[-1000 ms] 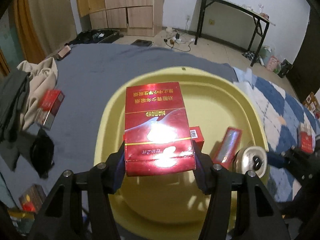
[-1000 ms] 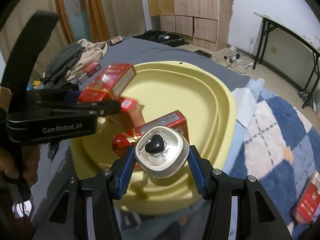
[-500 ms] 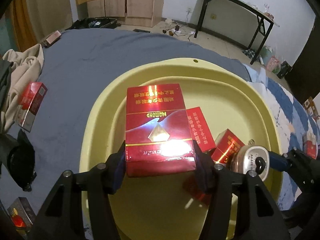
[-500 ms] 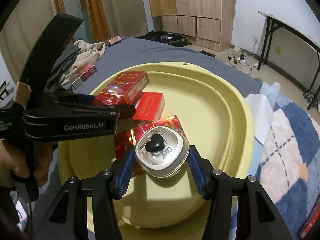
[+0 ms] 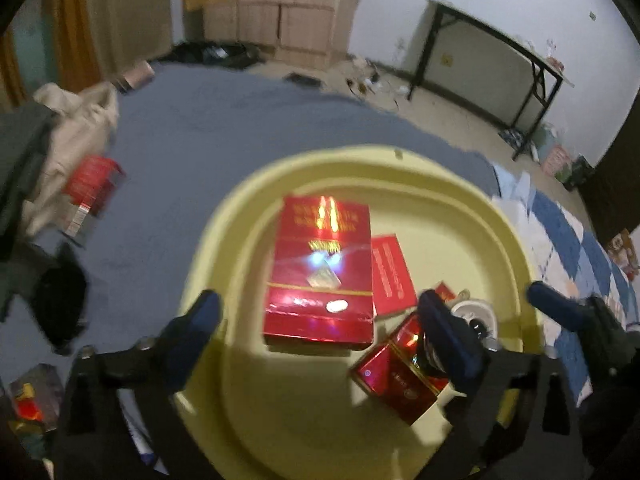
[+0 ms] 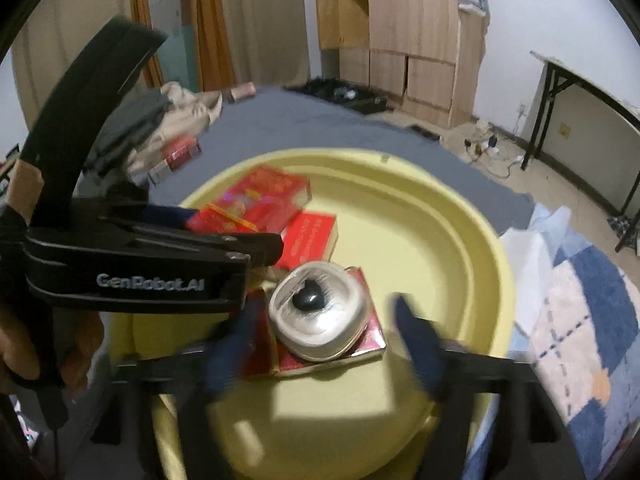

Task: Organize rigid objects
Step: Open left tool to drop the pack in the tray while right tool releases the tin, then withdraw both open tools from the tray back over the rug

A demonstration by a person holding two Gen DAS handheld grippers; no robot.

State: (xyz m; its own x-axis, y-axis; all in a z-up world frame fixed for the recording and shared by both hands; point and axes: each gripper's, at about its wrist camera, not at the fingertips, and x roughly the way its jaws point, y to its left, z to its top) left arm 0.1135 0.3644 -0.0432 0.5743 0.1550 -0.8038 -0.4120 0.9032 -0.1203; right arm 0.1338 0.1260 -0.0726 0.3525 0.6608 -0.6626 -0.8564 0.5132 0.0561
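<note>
Opening over the yellow basin (image 5: 516,248), both pairs of jaws are spreading with nothing pressed between the pads. Left gripper (image 5: 320,320): the big red carton (image 5: 320,268) lies between its jaws but apart from both fingers, flat in the basin at 12 o'clock from it. Right gripper (image 6: 324,340): the white heart-lid case (image 6: 318,316) sits loose between its wide fingers, resting on a small red pack (image 6: 372,340).

Progress: this drop-off looks done, both items are released into the basin. Basin contents: big carton, a flat red box (image 5: 390,276) touching it at 3 o'clock, a tilted red pack (image 5: 396,372) at 5 o'clock, and the case on top of it.

Left to do, my guess: strays outside the basin. One red pack (image 5: 90,188) lies on the grey sheet (image 5: 208,140) at 9 o'clock beside the beige clothes (image 5: 76,128), another small box (image 5: 28,400) at the lower left edge, blurred. Something red on the checked blanket (image 5: 580,248) at 3 o'clock, too small to tell.
</note>
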